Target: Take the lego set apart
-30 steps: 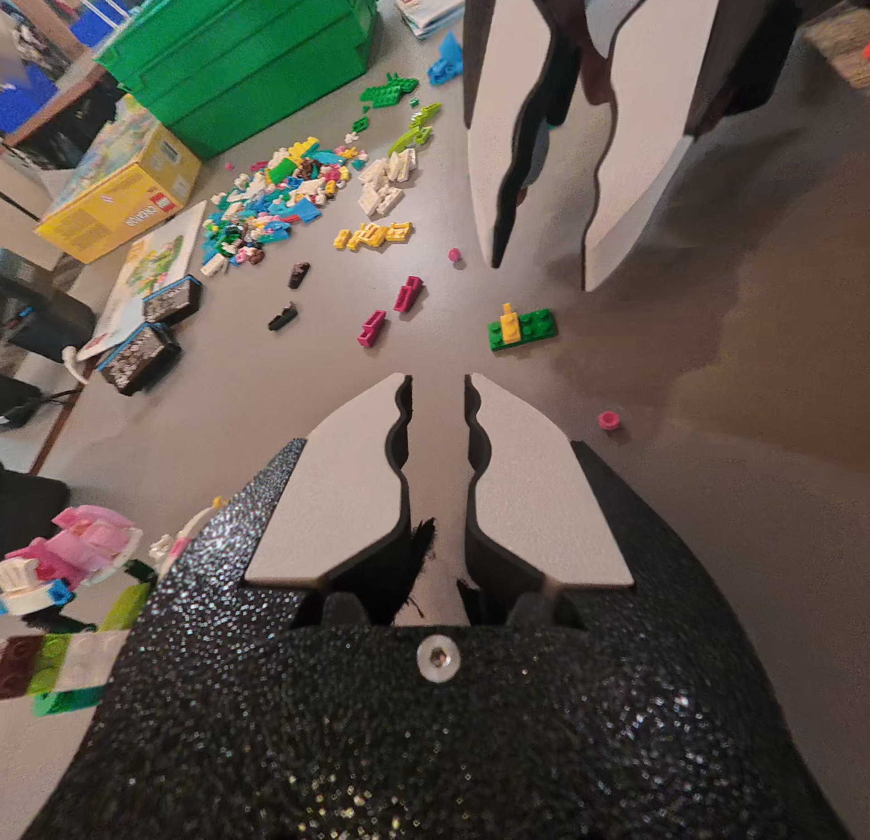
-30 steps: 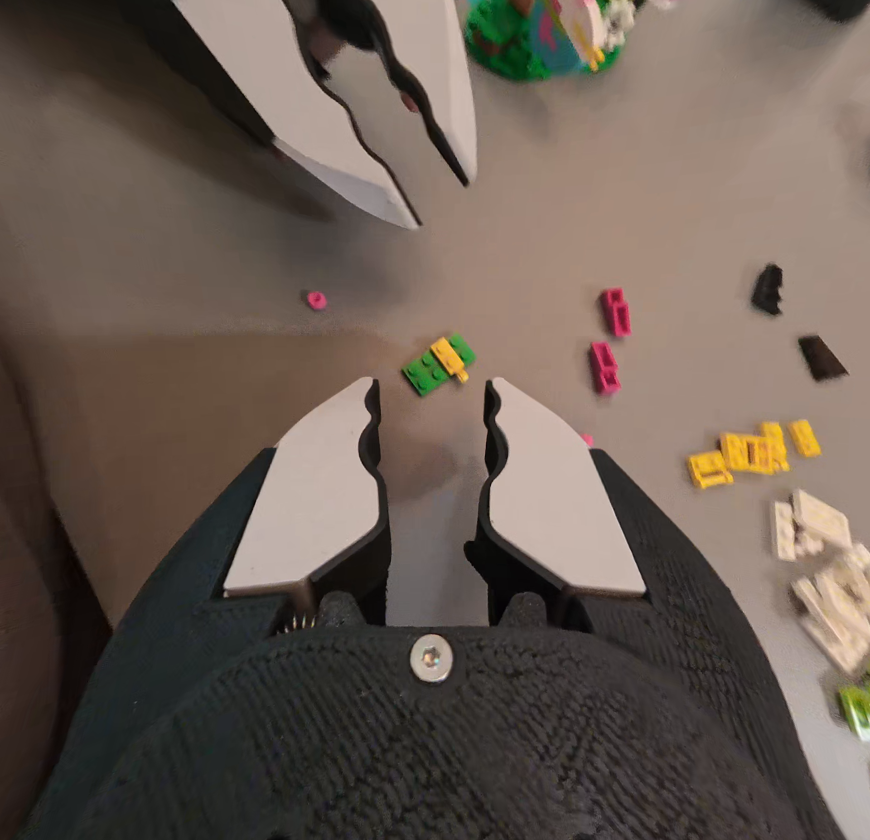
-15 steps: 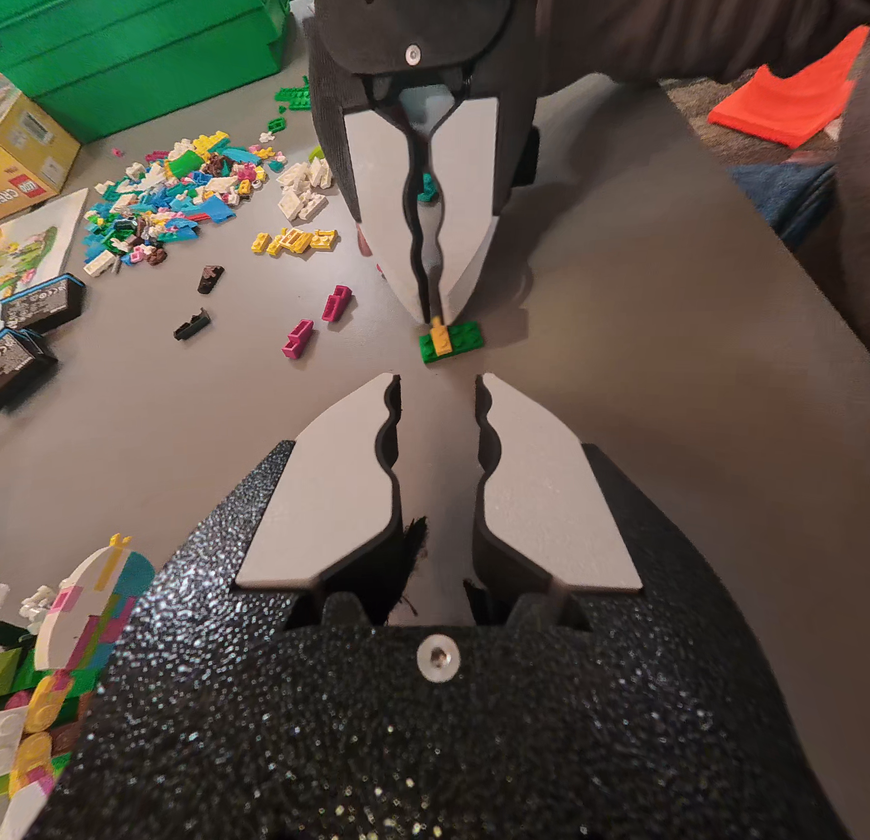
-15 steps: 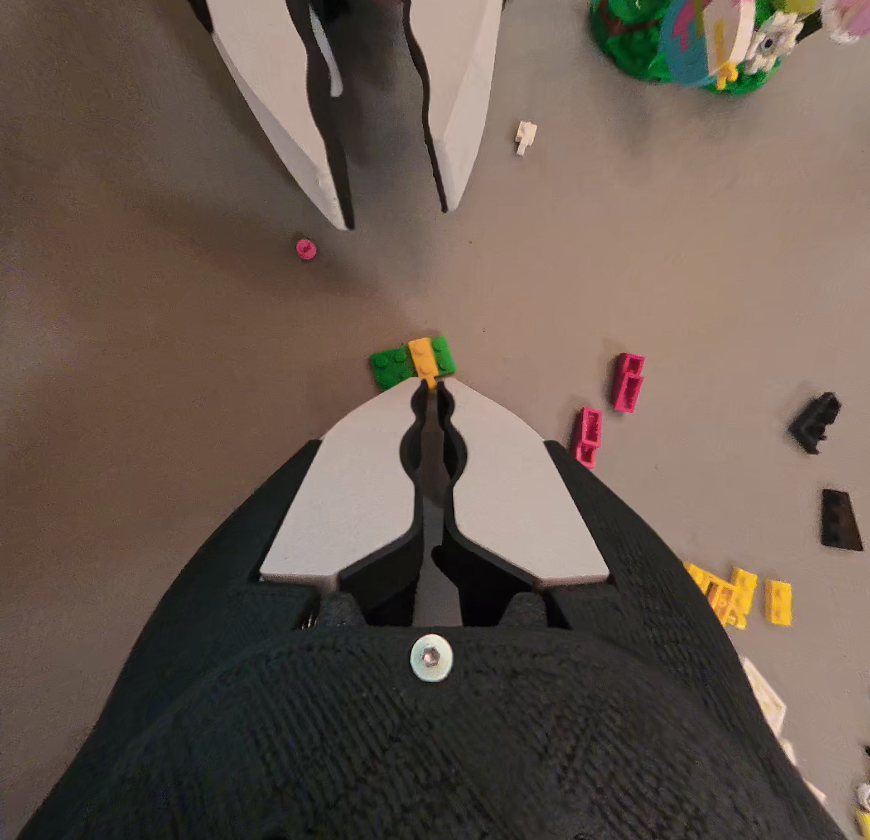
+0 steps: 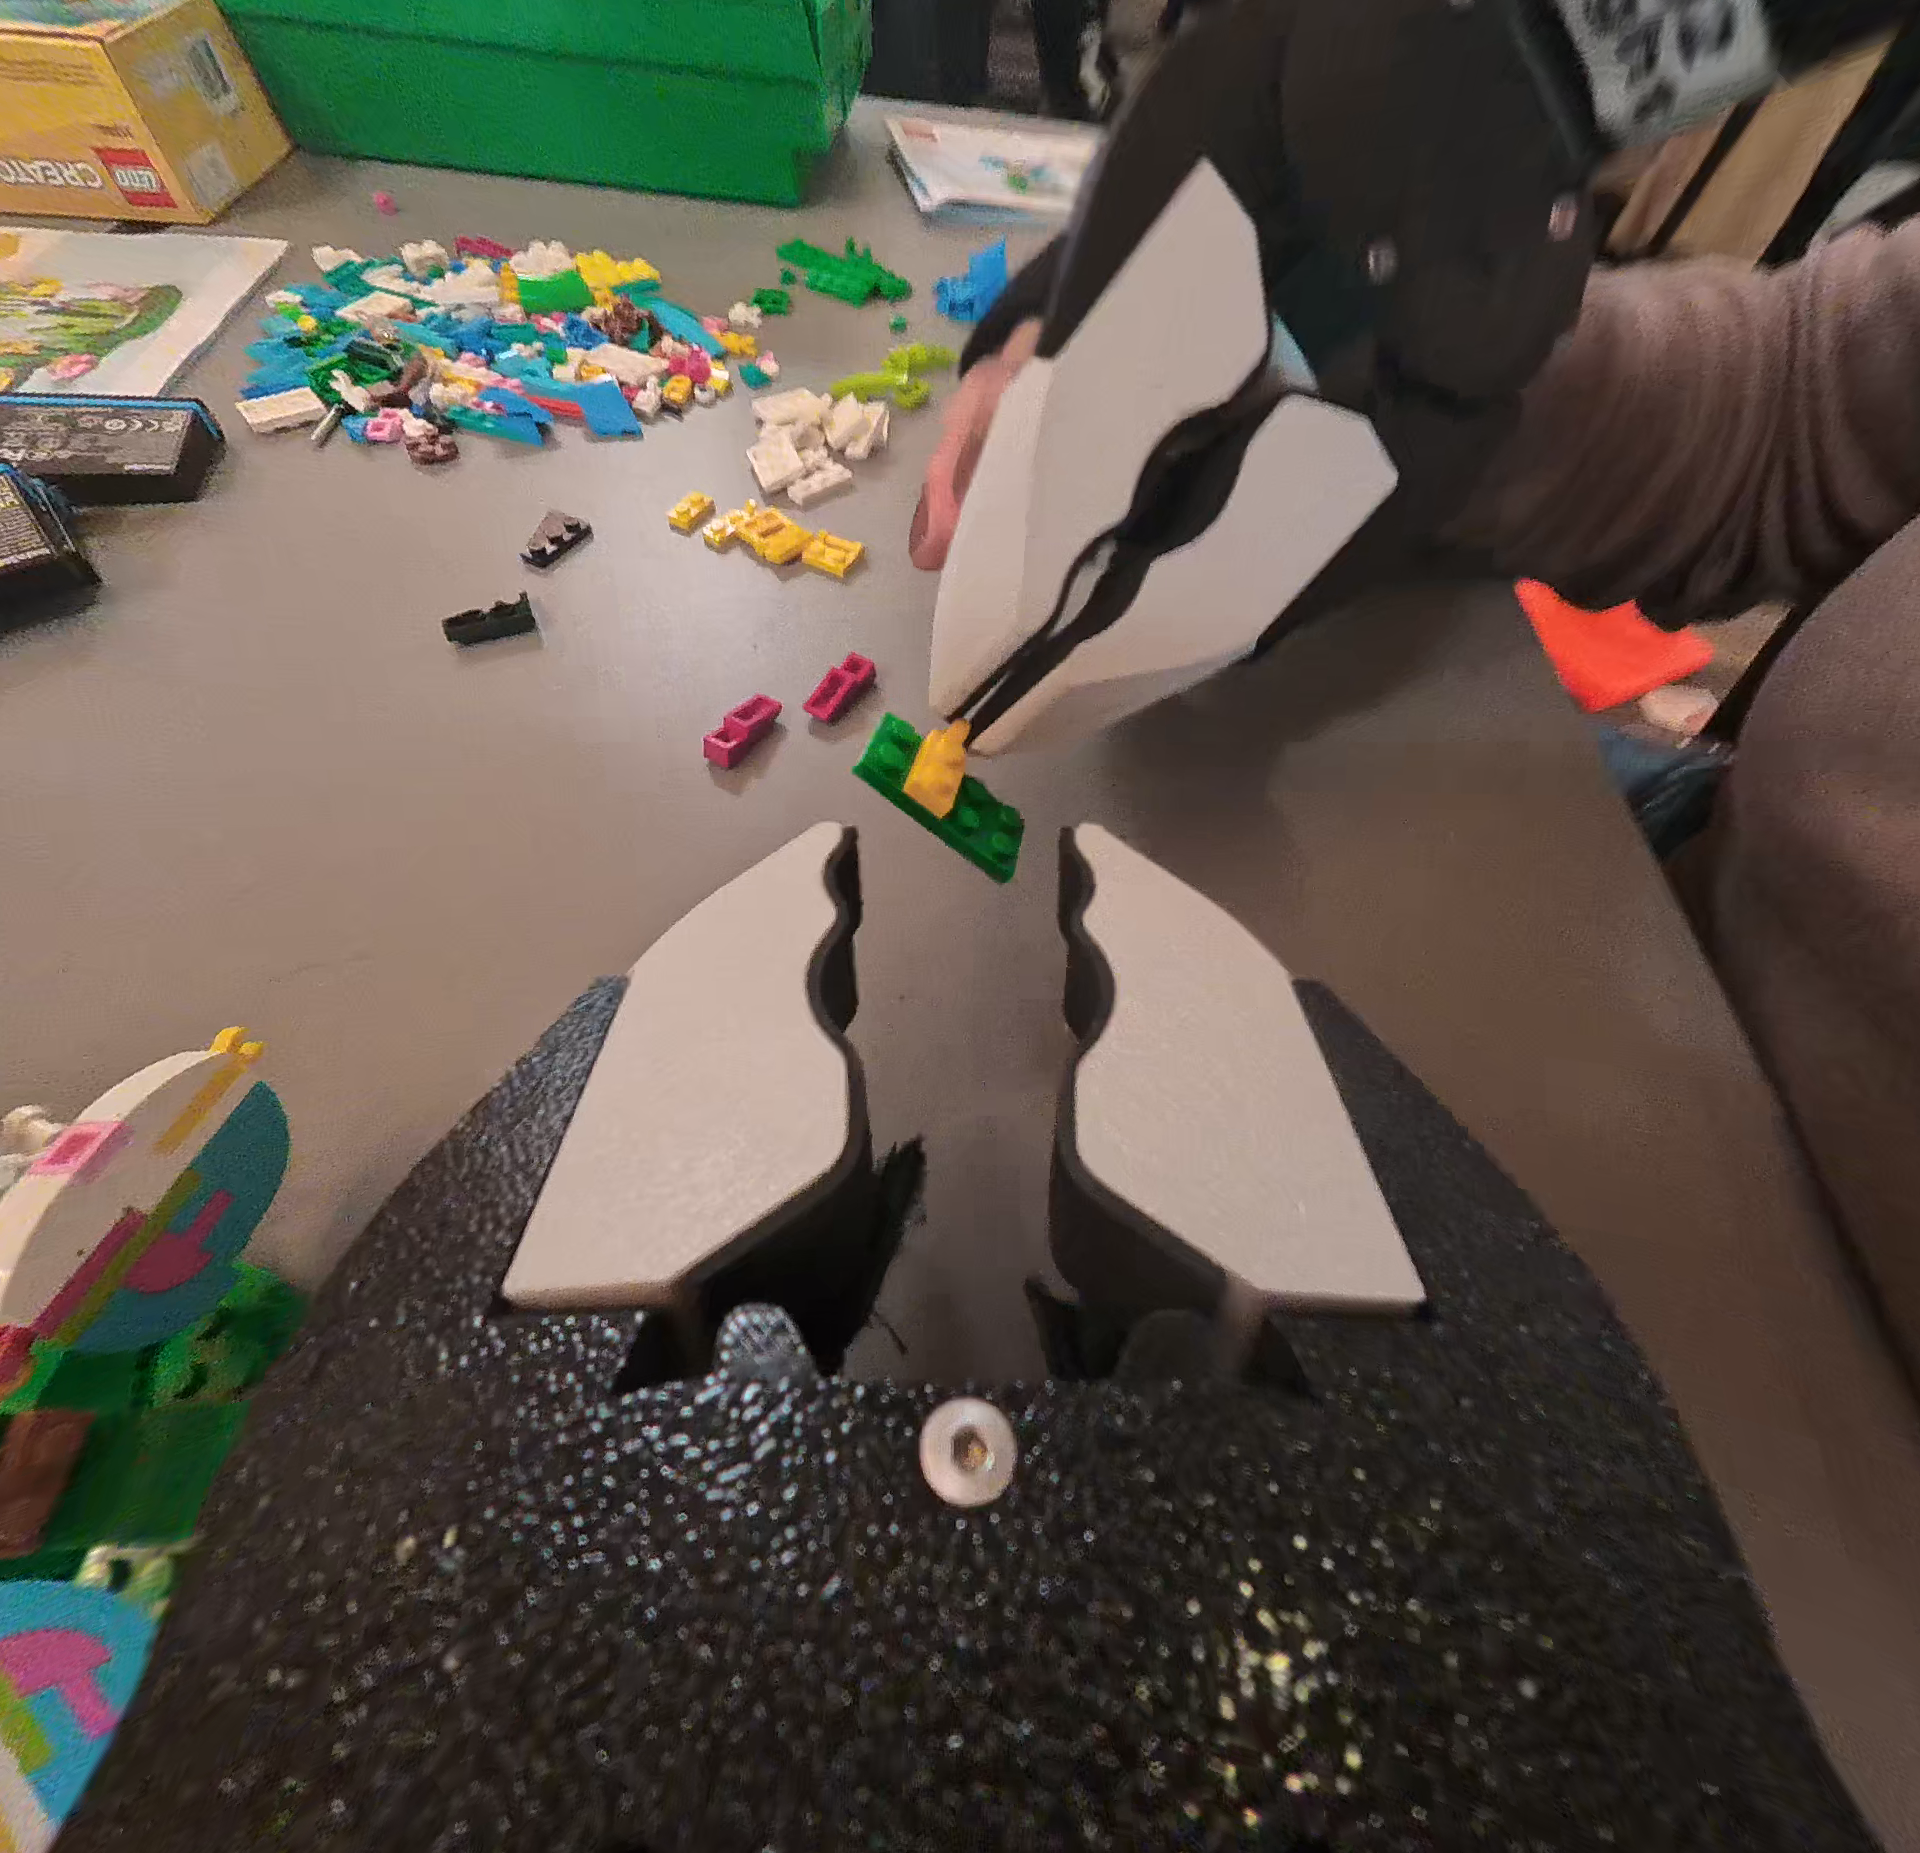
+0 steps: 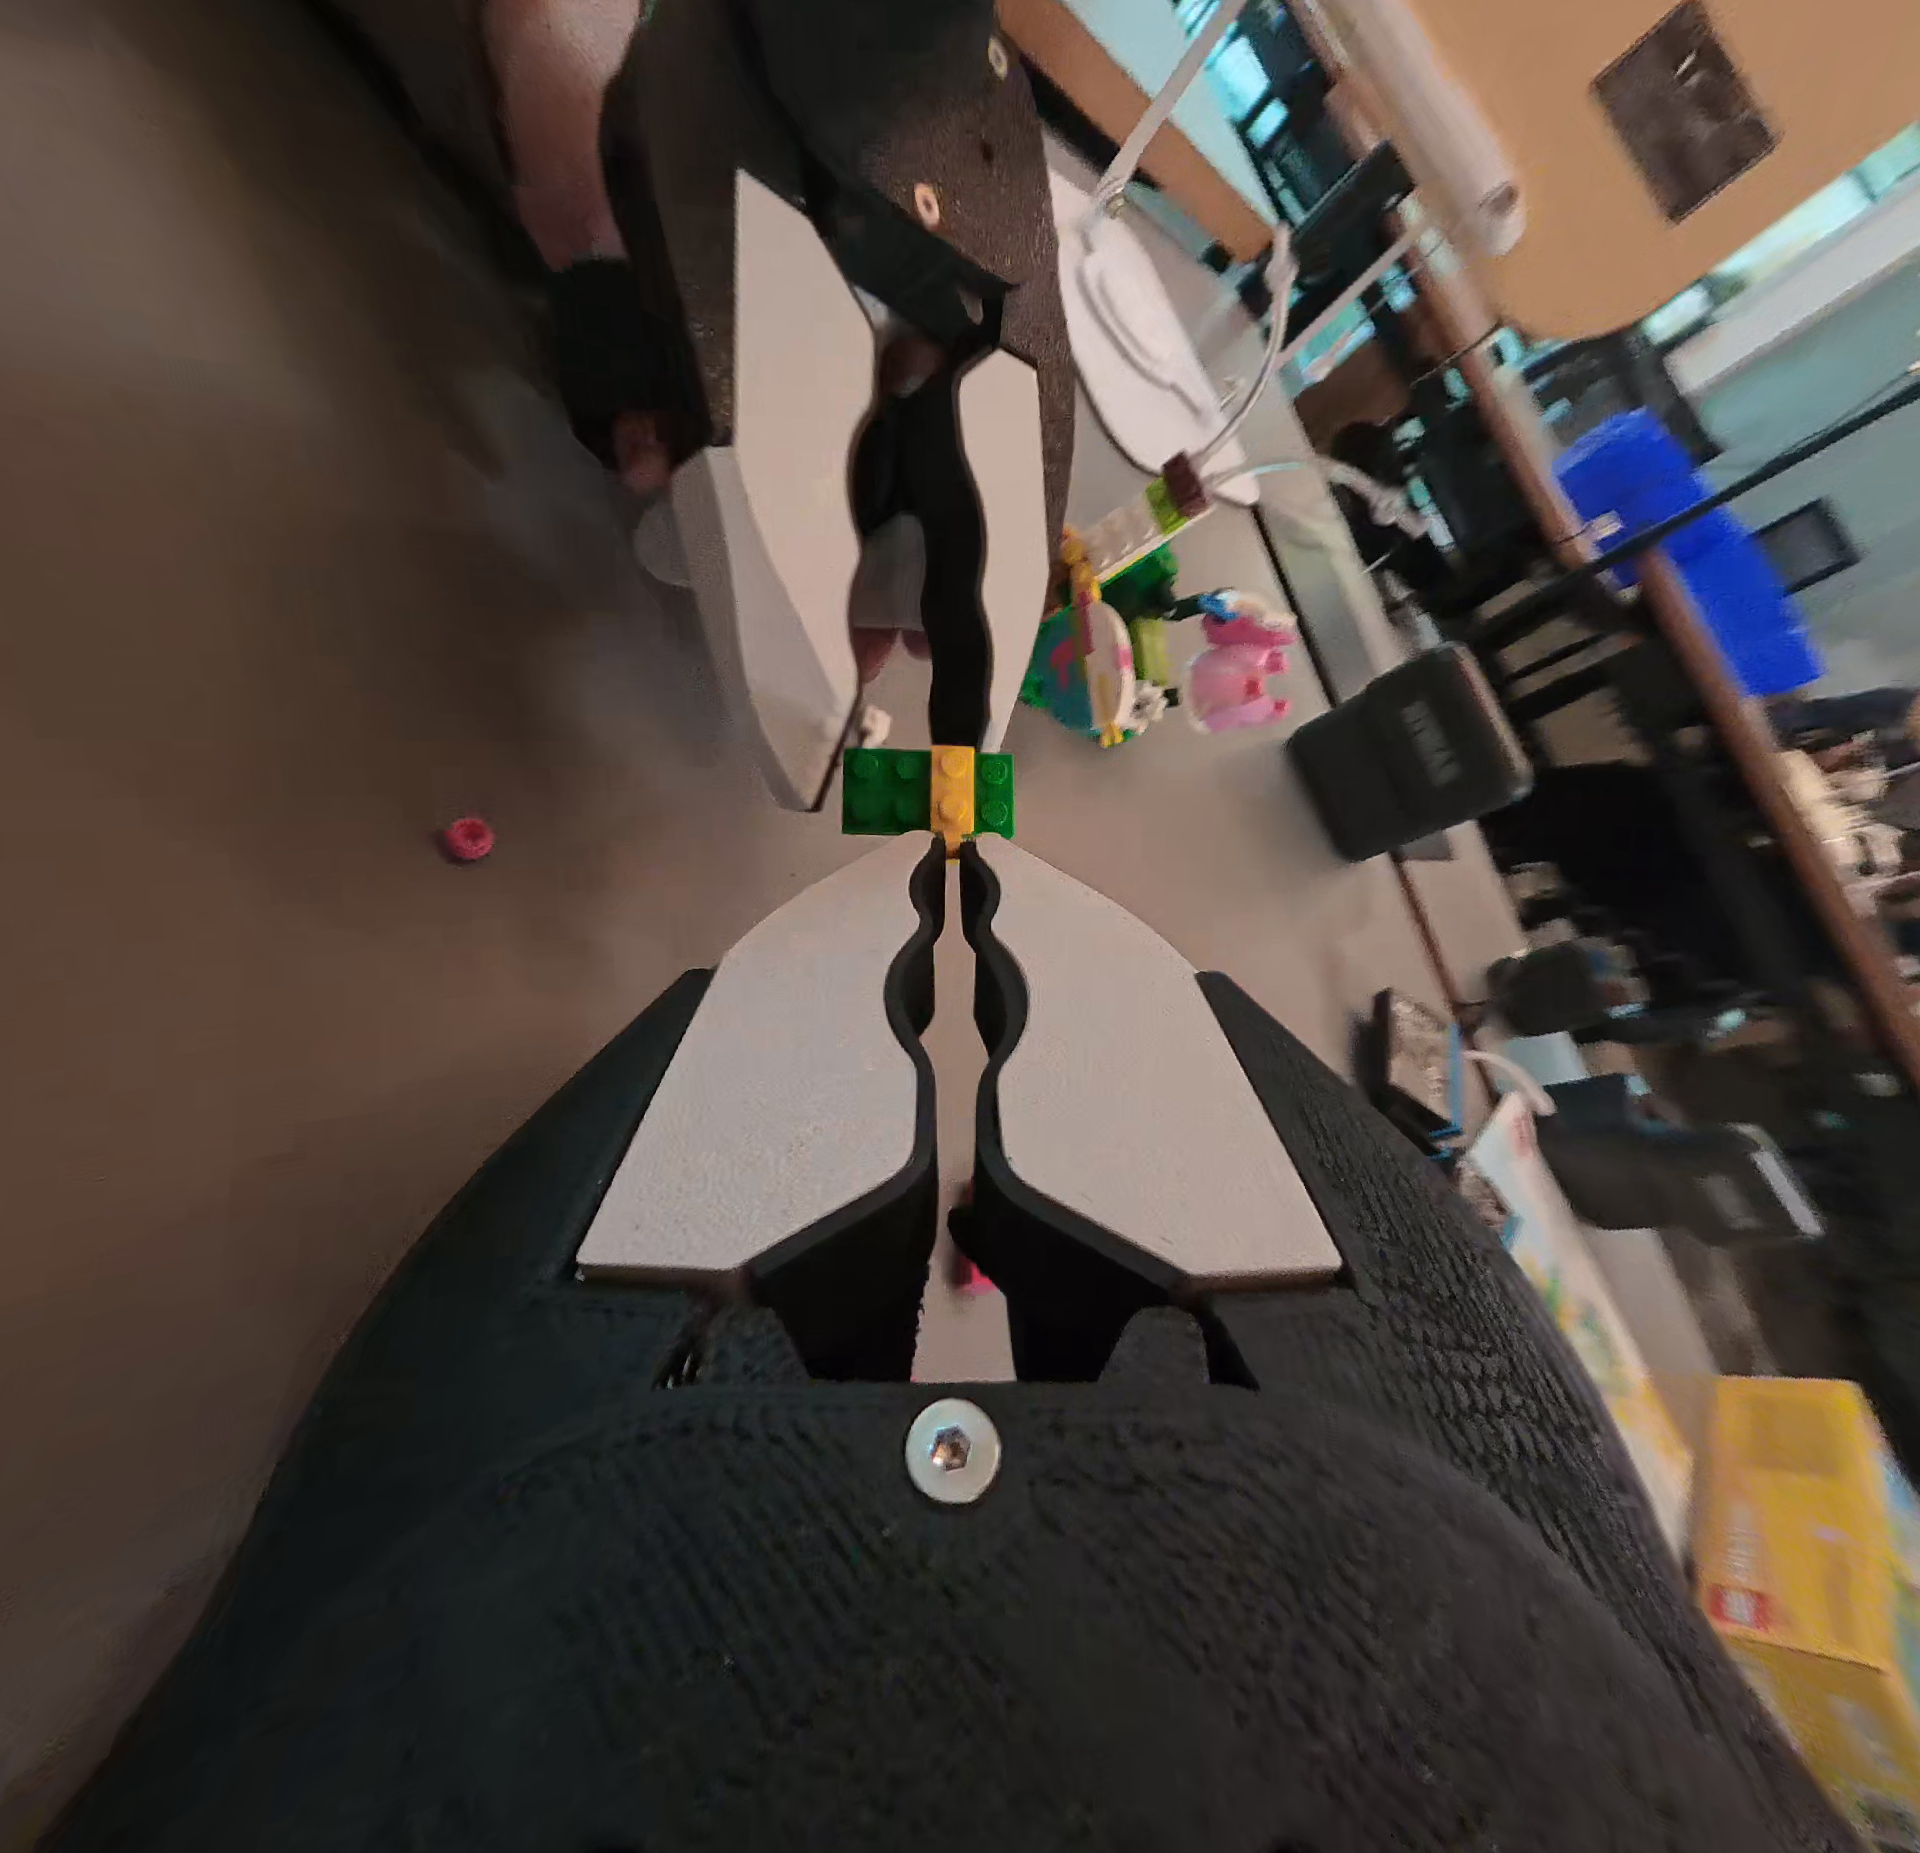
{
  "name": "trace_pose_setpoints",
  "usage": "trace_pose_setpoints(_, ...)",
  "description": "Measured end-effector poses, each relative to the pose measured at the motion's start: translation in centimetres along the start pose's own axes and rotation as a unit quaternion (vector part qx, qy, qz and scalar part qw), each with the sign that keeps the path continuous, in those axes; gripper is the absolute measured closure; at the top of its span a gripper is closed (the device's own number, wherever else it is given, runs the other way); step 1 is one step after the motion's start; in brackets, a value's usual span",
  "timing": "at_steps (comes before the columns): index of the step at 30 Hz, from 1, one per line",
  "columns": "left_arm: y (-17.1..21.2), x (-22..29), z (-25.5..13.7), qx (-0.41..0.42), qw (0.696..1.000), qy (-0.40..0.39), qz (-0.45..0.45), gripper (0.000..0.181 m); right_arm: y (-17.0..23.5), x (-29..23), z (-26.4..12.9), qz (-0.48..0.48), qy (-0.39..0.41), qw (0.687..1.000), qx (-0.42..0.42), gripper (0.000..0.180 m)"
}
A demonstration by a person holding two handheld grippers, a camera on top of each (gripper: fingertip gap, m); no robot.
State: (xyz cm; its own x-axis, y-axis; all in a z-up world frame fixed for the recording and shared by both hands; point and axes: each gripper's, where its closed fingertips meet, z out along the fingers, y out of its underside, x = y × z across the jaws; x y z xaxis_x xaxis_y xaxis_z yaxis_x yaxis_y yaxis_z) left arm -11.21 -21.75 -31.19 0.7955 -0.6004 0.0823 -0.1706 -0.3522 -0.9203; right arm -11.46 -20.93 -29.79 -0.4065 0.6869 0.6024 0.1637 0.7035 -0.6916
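Note:
A small green plate [image 5: 982,832] with a yellow piece [image 5: 938,773] across its middle hangs tilted above the grey table [image 5: 312,868]. My right gripper [image 6: 951,849] is shut on the end of the yellow piece [image 6: 952,787] and holds the green plate [image 6: 883,790] up; it also shows in the left wrist view [image 5: 966,735]. My left gripper [image 5: 958,847] is open and empty, its tips just short of the plate. It shows opposite in the right wrist view [image 6: 902,764]. The part-built lego set [image 5: 135,1232] stands at lower left.
A pile of loose bricks [image 5: 468,359], white pieces [image 5: 821,442], yellow pieces [image 5: 774,536], two magenta bricks [image 5: 743,728] and black pieces [image 5: 488,619] lie ahead. Green bins [image 5: 540,47] and a yellow box [image 5: 114,110] stand behind. A pink stud [image 6: 468,839] lies loose. A person's sleeve [image 5: 1714,401] is at right.
My right gripper closed on the yellow piece and lifted the green plate off the table, tilting it. My left gripper stayed open and now has the plate just before its tips.

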Motion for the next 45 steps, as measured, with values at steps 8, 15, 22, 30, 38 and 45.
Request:
trace_pose_setpoints(8,-1.2,-0.2,-1.1,0.036,0.999,-0.001,0.039,0.175,-1.4,-0.1,0.3,0.057,0.012,0.998,0.034,0.180)
trace_pose_setpoints(15,-1.6,-0.1,-1.3,0.040,0.996,-0.013,0.083,0.175,-2.1,0.1,-0.4,0.243,-0.069,0.960,0.121,0.180)
trace_pose_setpoints(22,-1.2,-0.3,-1.1,0.027,0.995,-0.039,0.093,0.175,-1.9,-0.1,-0.4,0.253,-0.082,0.956,0.124,0.180)
trace_pose_setpoints(30,-1.2,-0.4,-1.0,0.029,0.996,-0.028,0.082,0.176,-1.7,0.1,-0.3,0.260,-0.071,0.955,0.122,0.180)
trace_pose_setpoints(38,-1.0,0.2,-1.0,0.031,0.996,-0.001,0.082,0.176,-1.4,-0.3,0.0,0.273,-0.087,0.952,0.106,0.159)
trace_pose_setpoints(45,-1.2,0.6,-0.8,0.037,0.995,-0.009,0.096,0.175,-1.9,-0.7,-0.2,0.269,-0.100,0.950,0.119,0.175)
